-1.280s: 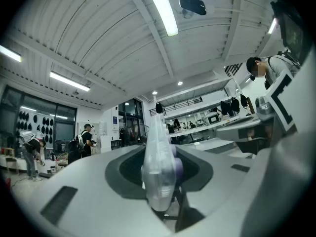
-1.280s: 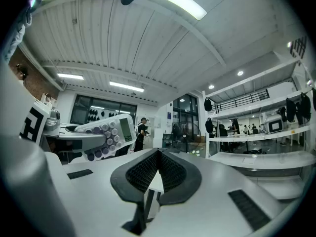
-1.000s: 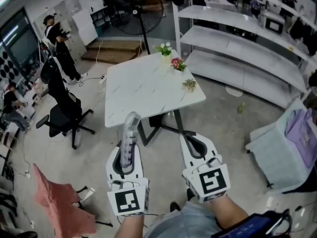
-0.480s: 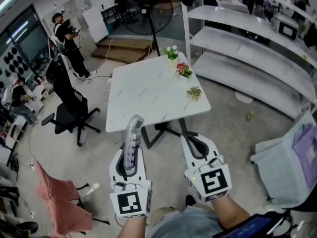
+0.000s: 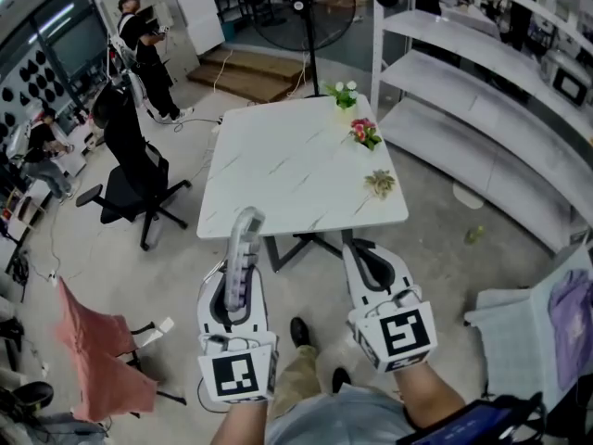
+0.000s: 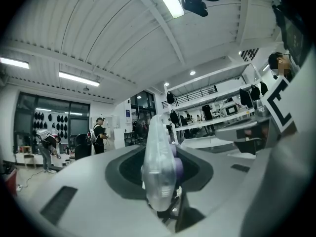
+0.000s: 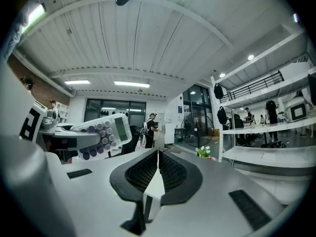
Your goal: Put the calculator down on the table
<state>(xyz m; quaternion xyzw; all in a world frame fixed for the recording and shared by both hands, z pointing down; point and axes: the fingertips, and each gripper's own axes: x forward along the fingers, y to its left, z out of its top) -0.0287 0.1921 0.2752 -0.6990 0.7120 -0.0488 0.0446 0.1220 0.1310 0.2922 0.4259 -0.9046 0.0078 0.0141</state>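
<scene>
White table (image 5: 278,165), one calculator (image 5: 243,258), three plants (image 5: 364,133)

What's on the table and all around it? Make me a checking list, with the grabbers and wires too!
Surface: white marble-look table, mostly bare.
Job's things: calculator, held on edge, not yet on the table.
Clutter: three small plants along the table's right side.
Grippers: left gripper shut on the calculator; right gripper shut, empty.
Cables: loose cables on the floor, left.
Surroundings: office chair, standing fan, white shelves, people behind.
</scene>
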